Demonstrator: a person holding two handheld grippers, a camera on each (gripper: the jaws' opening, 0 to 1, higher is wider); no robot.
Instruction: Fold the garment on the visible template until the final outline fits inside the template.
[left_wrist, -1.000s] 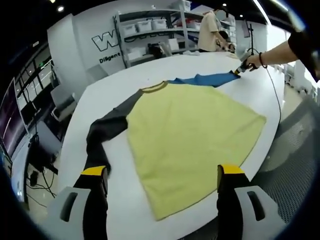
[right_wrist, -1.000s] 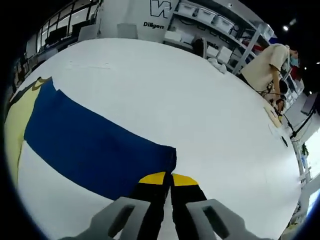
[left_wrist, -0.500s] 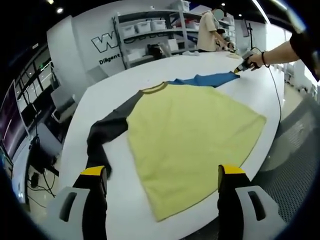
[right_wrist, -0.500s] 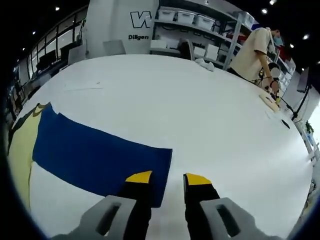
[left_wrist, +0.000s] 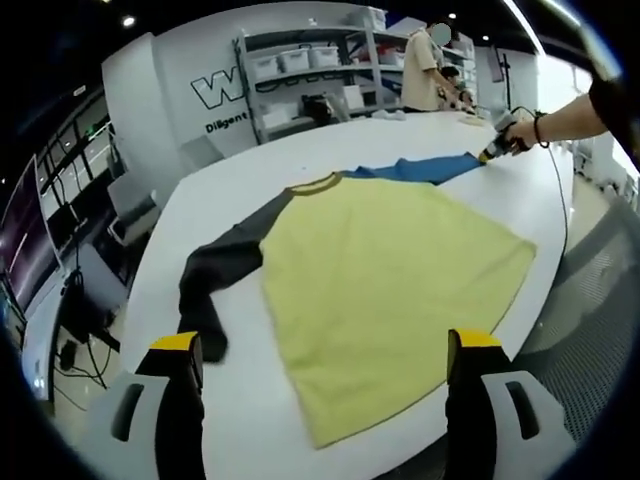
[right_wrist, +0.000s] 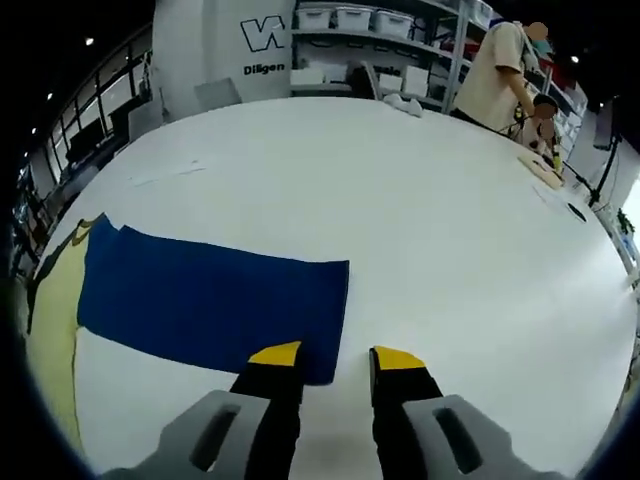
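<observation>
A long-sleeved shirt lies flat on the white table (left_wrist: 240, 170). Its body (left_wrist: 390, 270) is yellow, with a dark grey sleeve (left_wrist: 215, 275) to the left and a blue sleeve (left_wrist: 425, 168) stretched toward the far right. My left gripper (left_wrist: 322, 345) hovers wide open above the shirt's hem at the near table edge, holding nothing. In the left gripper view, a hand holds my right gripper (left_wrist: 497, 150) at the blue sleeve's end. The right gripper view shows the right gripper (right_wrist: 336, 356) open by a narrow gap just behind the cuff of the blue sleeve (right_wrist: 210, 300), which lies flat.
The table edge curves close on the right, with a cable (left_wrist: 560, 210) trailing over it. Shelves with bins (left_wrist: 310, 75) stand behind the table. A person (right_wrist: 495, 65) works at the far end, near small items (right_wrist: 545, 175). Bare white tabletop (right_wrist: 450, 230) spreads beyond the cuff.
My right gripper has gone from shut on the blue cuff to open and drawn back a little. The sleeve now lies flat and loose. The left gripper stayed open.
</observation>
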